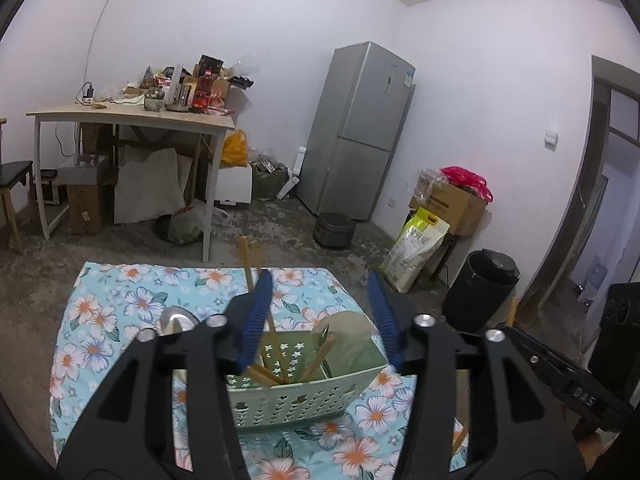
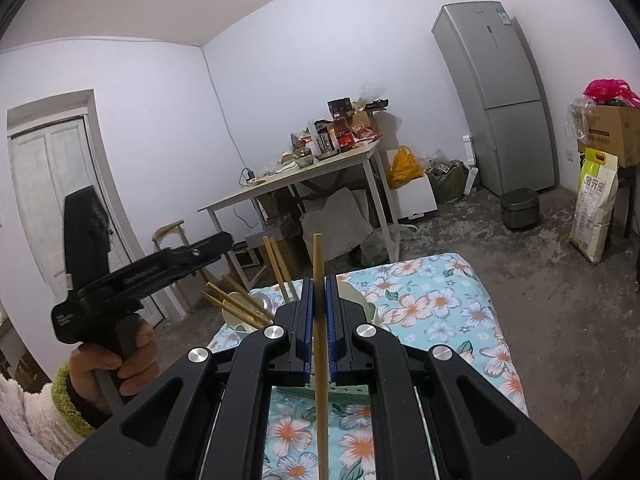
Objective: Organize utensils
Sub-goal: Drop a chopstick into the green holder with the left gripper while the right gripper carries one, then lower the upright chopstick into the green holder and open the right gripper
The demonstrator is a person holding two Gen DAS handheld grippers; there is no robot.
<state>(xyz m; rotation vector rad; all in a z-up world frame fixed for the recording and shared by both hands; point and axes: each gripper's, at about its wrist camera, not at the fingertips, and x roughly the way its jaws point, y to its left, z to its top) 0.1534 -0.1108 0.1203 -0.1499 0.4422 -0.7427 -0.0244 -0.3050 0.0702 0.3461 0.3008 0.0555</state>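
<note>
Your right gripper [image 2: 320, 304] clamps a long wooden chopstick [image 2: 319, 264]; your left gripper [image 1: 320, 320] hangs with jaws apart. Lower it upright into the pale green perforated plastic caddy [image 1: 296, 400], probably the chopstick compartment.

The rice bag [image 2: 593, 208] reads "金元宝"; other print is illegible.

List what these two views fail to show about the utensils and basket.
- Held chopstick, right wrist view: lower end cut off by the frame edge.
- Green basket, left wrist view: left compartment hidden behind the left gripper.
- Metal spoon, left wrist view: handle hidden by the gripper body.
</note>
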